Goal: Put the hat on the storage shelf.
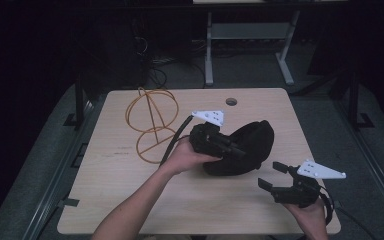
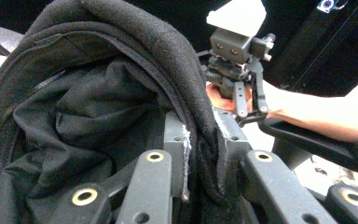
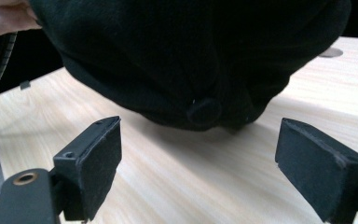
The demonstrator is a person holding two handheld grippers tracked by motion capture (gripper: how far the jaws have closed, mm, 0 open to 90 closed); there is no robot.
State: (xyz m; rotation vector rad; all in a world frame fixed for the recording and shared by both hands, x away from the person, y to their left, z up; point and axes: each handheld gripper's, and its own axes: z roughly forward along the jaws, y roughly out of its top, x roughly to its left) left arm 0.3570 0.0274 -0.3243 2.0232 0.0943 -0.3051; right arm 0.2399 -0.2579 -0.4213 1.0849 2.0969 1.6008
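Black cap (image 1: 247, 147): one, its rim pinched between the left gripper's (image 1: 232, 148) fingers.
Orange wire stand (image 1: 150, 122): one, well behind those fingers.
Grippers: two, the right gripper (image 1: 272, 175) holding nothing.

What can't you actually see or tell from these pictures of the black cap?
- Cap: its brim and front, high view; the left gripper and hand cover that side.
- Cap's inside label, left gripper view: dark lining folds hide it.
- Orange wire stand: its purpose, high view; too thin.
- Right gripper: nothing between its pads.
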